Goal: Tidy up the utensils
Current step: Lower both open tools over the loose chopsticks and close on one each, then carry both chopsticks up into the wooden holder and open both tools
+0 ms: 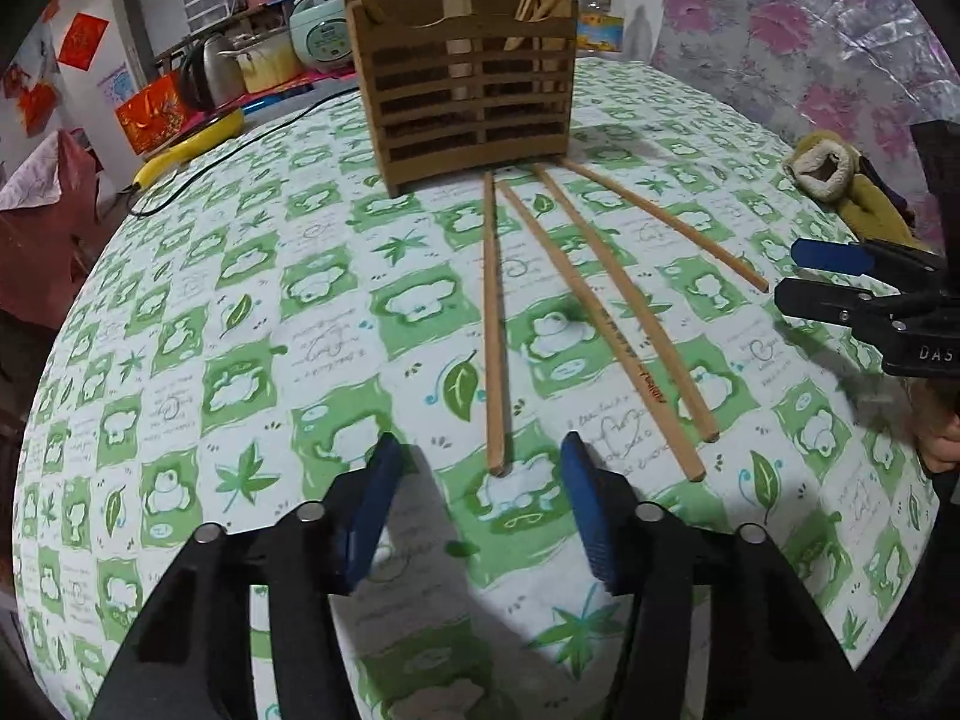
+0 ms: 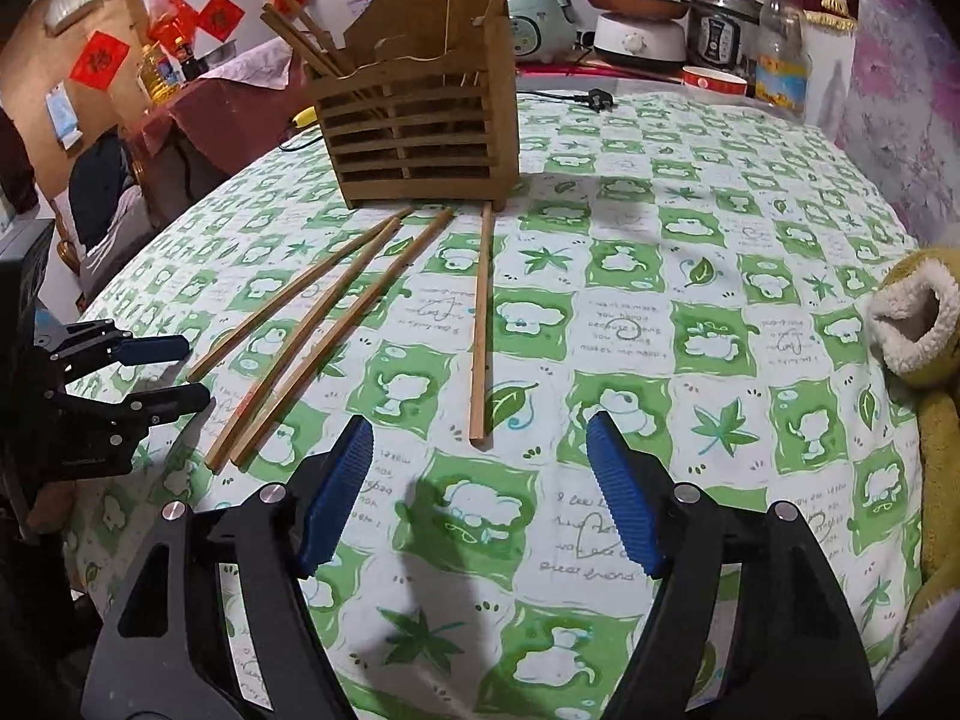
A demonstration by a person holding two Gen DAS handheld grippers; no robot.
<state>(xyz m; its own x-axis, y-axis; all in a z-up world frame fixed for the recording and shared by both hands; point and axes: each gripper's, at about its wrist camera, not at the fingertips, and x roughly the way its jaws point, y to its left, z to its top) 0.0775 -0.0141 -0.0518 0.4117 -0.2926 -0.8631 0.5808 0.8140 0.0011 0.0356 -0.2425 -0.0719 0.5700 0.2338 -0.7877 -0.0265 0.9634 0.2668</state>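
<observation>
Lying on worktop: four long tan wooden chopsticks (image 1: pixel 494 324) fan out on the green-and-white leaf-print tablecloth (image 1: pixel 252 360), far ends by the holder's base, near ends toward the claws.
Holder: a brown slatted wooden utensil box (image 1: pixel 468 90) stands upright on the worktop beyond them, more chopsticks leaning in its two outer compartments.
Left claw (image 1: pixel 480 462): blue ribbed pads apart, clamped on nothing; the near tip of the leftmost chopstick lies on the cloth in the gap between them, apart from both pads.
Right claw (image 2: pixel 480 450): pads apart, empty; the near end of the lone rightmost chopstick (image 2: pixel 480 324) sits just ahead of the gap, untouched.
Worktop edge: a yellow plush slipper with cream fleece lining (image 2: pixel 918 324) rests on the right.
</observation>
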